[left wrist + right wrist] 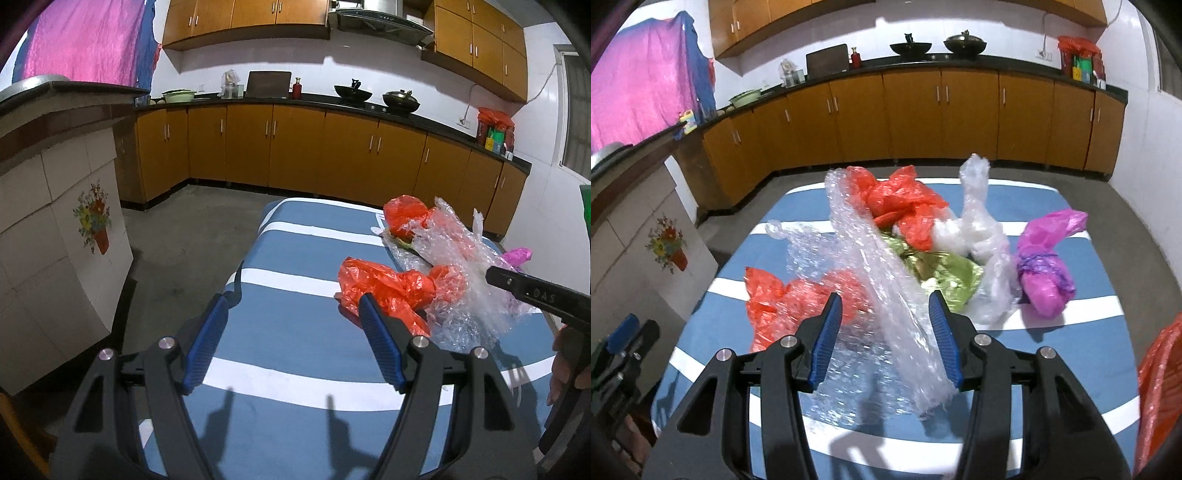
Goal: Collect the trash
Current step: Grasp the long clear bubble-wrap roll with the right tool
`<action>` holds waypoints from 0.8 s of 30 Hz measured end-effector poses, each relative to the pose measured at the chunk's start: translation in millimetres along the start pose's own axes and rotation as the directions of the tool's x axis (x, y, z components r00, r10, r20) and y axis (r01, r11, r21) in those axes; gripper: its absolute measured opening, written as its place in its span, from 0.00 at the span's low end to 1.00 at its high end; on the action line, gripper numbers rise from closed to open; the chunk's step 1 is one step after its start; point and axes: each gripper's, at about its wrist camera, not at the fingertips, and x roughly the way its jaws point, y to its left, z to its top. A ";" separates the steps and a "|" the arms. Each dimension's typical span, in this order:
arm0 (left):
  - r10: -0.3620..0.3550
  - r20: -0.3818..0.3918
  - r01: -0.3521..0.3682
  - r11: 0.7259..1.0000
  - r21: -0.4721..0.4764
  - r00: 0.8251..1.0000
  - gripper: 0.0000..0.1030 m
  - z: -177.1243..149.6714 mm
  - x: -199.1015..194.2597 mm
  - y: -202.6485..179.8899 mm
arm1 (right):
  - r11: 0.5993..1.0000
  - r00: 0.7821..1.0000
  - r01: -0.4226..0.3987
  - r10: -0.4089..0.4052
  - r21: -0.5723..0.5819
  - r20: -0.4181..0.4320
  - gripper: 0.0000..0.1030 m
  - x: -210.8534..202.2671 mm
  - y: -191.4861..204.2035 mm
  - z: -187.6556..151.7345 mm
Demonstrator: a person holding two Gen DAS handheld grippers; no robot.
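In a kitchen lined with orange-brown cabinets (295, 147), I hold a gripper in each hand over a table draped in a blue-and-white striped cloth (288, 332). My left gripper (291, 317) hangs spread wide above the bare near-left part of the cloth, nothing between its blue pads (380, 347); its right finger reaches the near edge of a crumpled orange plastic bag (384, 288).

My right gripper (886, 306) is parted too, its jaws set on either side of a long sheet of clear bubble wrap (882, 266) that runs from the near edge of the table up and away to the far left. The wrap lies between the pads (942, 332), but I cannot tell whether they press on it.

The trash is heaped across the middle and right of the table: a second orange bag (901, 206) at the far side, a green foil wrapper (942, 269) under the wrap, a clear plastic bag (979, 229) standing up just to its right, and a knotted pink bag (1045, 269) at the far right.
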 end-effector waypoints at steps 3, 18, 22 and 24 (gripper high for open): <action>-0.005 -0.007 0.005 1.000 -0.007 1.000 0.70 -0.9 2.6 0.5 | 1.000 1.000 -0.007 0.007 -0.013 -0.005 0.62 4.3 8.8 0.5; -0.026 -0.028 0.026 1.000 0.001 0.999 0.70 -3.4 11.4 -7.3 | 0.998 0.996 0.059 -0.061 -0.037 -0.064 0.07 14.8 0.0 -18.7; -0.035 -0.039 0.036 0.999 0.007 0.999 0.70 -3.6 14.7 -13.3 | 0.998 0.998 0.056 -0.056 -0.012 -0.024 0.06 -2.1 -11.4 -18.4; -0.041 -0.046 0.042 0.999 0.014 0.998 0.70 -3.4 17.2 -17.8 | 0.998 0.998 0.063 -0.063 -0.007 -0.002 0.06 -11.0 -15.8 -18.3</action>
